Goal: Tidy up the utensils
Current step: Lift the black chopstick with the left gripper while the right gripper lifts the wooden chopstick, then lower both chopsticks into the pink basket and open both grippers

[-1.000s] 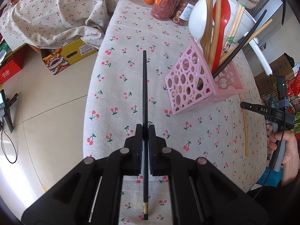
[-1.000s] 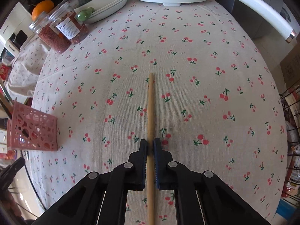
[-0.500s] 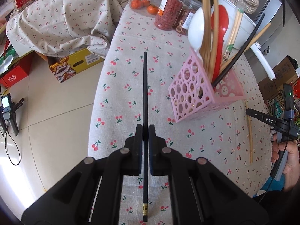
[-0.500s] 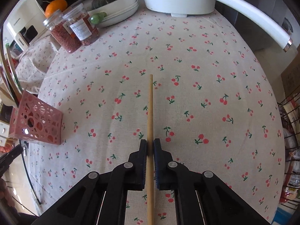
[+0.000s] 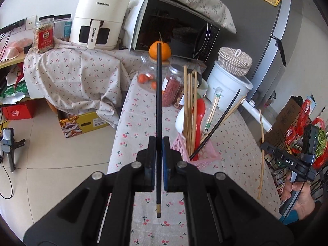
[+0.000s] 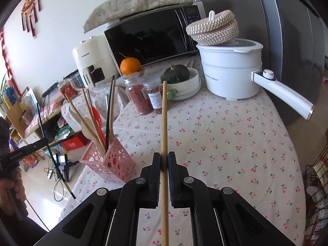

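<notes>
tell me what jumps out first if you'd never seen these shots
Each gripper is shut on one chopstick held off the table: the left gripper on a black chopstick, the right gripper on a wooden chopstick. Between them on the cherry-print tablecloth stands a pink holder, already bristling with chopsticks and spoons.
</notes>
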`<state>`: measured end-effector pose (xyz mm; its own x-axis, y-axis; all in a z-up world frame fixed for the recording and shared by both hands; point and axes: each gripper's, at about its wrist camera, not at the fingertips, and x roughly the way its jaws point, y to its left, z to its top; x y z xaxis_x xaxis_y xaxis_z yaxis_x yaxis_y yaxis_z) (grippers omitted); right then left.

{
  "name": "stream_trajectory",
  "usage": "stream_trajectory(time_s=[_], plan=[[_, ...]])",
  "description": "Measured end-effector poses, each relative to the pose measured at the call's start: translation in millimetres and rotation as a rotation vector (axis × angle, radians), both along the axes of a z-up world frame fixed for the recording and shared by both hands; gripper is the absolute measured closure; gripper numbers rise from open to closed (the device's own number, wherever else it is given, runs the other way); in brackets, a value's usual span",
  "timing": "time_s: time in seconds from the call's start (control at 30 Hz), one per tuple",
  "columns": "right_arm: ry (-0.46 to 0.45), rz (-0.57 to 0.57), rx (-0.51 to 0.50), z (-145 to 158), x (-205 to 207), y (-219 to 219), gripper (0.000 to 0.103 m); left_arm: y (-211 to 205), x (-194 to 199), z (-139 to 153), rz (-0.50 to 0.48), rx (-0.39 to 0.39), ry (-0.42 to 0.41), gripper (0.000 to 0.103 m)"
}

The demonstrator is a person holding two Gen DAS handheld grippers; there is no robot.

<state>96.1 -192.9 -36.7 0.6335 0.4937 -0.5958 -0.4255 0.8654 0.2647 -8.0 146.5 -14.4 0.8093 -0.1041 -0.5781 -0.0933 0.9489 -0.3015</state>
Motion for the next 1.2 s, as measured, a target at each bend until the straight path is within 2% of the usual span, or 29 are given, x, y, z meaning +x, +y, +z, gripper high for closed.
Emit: stream_trajectory(time_s=[0.1, 0.3, 0.4, 0.47, 0.63, 0.73, 0.93, 1.2], plan=[[-0.061, -0.008, 0.050, 18, -5, 2, 0.096, 1, -6, 18, 0.008, 0.011, -0.096, 0.097], [-0.162, -0.038, 0.133, 47, -13, 15, 0.096, 3, -19, 51, 0.013, -0.043, -0.303, 0.097], [-0.212, -0.055, 0.160, 59, -16, 28, 0.096, -9, -17, 60, -0.019, -0.019, -0.384, 0.097], [-0.246, -0.067, 0.180, 65, -15, 40, 0.096, -19, -9, 61, -0.048, 0.007, -0.407, 0.097], [-0.305, -0.101, 0.266, 71, -10, 69, 0.096, -42, 14, 49, -0.116, 0.061, -0.424, 0.097], [-0.358, -0.129, 0.288, 69, -8, 87, 0.096, -51, 24, 40, -0.146, 0.086, -0.403, 0.097], [-0.480, -0.190, 0.274, 49, -6, 111, 0.096, -52, 38, 28, -0.159, 0.081, -0.349, 0.097], [-0.523, -0.212, 0.256, 17, 1, 129, 0.096, -49, 49, 18, -0.155, 0.069, -0.298, 0.097]])
